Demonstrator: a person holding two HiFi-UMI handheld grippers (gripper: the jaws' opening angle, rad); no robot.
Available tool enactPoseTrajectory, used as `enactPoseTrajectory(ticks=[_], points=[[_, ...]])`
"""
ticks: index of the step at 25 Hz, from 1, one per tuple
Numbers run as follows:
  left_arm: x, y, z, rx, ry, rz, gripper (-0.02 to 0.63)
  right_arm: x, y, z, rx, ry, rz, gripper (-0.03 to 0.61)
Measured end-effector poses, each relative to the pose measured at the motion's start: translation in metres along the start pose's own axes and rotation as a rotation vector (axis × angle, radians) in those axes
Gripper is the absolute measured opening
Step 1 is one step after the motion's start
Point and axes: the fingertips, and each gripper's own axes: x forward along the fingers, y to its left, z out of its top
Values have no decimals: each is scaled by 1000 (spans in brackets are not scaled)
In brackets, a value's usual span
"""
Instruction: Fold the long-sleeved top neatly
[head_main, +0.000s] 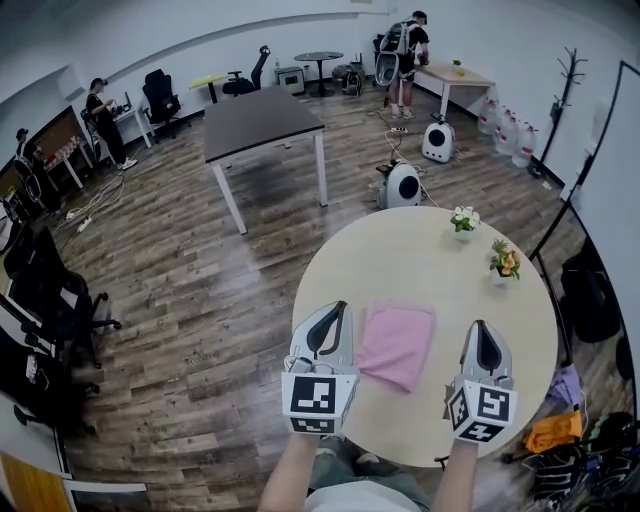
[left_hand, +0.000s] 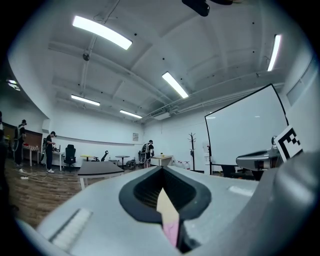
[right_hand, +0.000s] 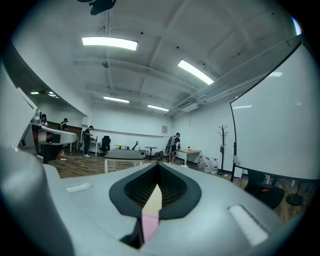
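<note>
Pink long-sleeved fabric top (head_main: 397, 343) lies folded into a compact rectangle on the round beige wooden table (head_main: 440, 255), lower centre of frame. Left gripper (head_main: 333, 312) and right gripper (head_main: 484, 332) flank it, not touching the cloth. Each has its jaws pressed together on nothing. Judgement: folding looks complete, with edge tidying at most remaining.

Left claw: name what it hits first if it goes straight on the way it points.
Nothing close: the left claw points level above the round table, with the pink top below, to its right. Depth unclear.
</note>
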Motion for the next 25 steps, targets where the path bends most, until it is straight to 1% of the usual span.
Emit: enactPoseTrajectory(ticks=[25], points=[[8,0,-5,12,24,-5,0,4,-7,-4,4,11,-10,23]])
